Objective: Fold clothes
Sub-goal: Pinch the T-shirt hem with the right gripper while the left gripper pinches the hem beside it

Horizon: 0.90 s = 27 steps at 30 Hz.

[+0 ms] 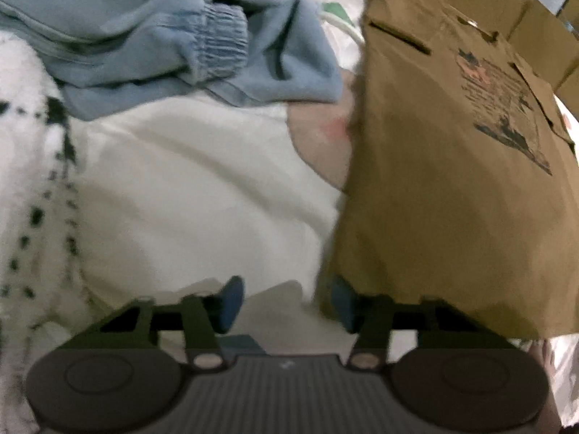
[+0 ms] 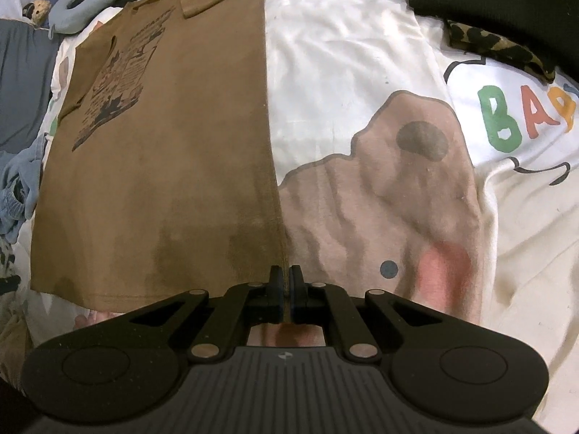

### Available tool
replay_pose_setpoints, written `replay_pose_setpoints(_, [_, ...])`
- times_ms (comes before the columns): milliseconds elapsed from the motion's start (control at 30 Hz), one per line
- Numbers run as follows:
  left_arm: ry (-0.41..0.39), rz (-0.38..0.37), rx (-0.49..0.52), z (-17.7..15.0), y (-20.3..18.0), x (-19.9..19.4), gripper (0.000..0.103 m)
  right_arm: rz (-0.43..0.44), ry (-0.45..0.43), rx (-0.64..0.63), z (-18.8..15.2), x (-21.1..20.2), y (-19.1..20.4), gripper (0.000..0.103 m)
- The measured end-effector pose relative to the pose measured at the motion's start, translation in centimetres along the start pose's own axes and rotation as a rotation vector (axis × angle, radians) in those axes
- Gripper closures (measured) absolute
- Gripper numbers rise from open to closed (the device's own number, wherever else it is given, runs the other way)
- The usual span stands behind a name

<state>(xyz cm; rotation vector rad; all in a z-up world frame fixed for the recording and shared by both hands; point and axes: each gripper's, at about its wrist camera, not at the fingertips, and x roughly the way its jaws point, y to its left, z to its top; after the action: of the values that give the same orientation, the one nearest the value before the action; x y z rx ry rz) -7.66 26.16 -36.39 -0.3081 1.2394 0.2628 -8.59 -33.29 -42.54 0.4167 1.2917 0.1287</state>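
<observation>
Shirt (image 2: pixel 163 181) lay flat on bedspread (image 2: pixel 343 72), long edge straight, 1 sleeve tucked in; fold looked partway. Right gripper (image 2: pixel 286 289) pinched hem corner. Left gripper (image 1: pixel 286 303) gaped, empty, beside shirt. Blue garment (image 1: pixel 163 36) lay crumpled.

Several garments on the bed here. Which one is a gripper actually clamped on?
The brown printed T-shirt: the right gripper is shut on its bottom corner. The blue sweatshirt lies loose in a heap, untouched.

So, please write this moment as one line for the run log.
task: fold clothes | left tongs: open, beside brown T-shirt edge | right tongs: shut on brown T-shirt hem corner | shirt: flat on printed bedsheet
</observation>
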Motion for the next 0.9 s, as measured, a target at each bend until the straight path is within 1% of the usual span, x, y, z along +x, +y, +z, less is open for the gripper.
replay_pose_setpoints(133, [-0.034, -0.027, 0.033, -0.2, -0.7, -0.2, 0.056, -0.005, 0.002, 0.005, 0.0, 0.3, 0.1, 0.102])
replay_pose_setpoints(200, [-0.046, -0.029, 0.018, -0.2, -0.7, -0.2, 0.056, -0.007, 0.003, 0.007, 0.0, 0.4, 0.2, 0.102])
replay_pose_setpoints(300, [-0.055, -0.054, -0.022, -0.1, -0.5, 0.0, 0.057, -0.008, 0.005, 0.010, 0.1, 0.4, 0.2, 0.102])
replay_pose_setpoints(367, [-0.046, -0.062, -0.025, 0.0, -0.6, 0.5, 0.066, -0.011, 0.005, 0.008, 0.1, 0.4, 0.3, 0.102])
replay_pose_setpoints(433, [-0.030, -0.064, -0.021, 0.1, -0.8, 1.2, 0.076, -0.016, 0.009, 0.007, 0.2, 0.5, 0.4, 0.102])
replay_pose_setpoints(533, [-0.003, -0.058, 0.000, 0.0, -1.4, 2.6, 0.079, -0.023, 0.014, 0.005, 0.2, 0.8, 0.5, 0.102])
replay_pose_setpoints(733, [0.027, -0.032, 0.038, -0.1, -1.9, 4.1, 0.078, -0.038, 0.023, 0.001, 0.3, 1.2, 0.8, 0.099])
replay_pose_setpoints(833, [0.031, -0.001, 0.093, -0.2, -2.6, 4.4, 0.079, -0.046, 0.028, -0.001, 0.3, 1.4, 0.9, 0.099])
replay_pose_setpoints(900, [0.023, 0.034, 0.134, -0.4, -3.5, 4.5, 0.079, -0.051, 0.028, -0.005, 0.3, 1.7, 1.0, 0.099])
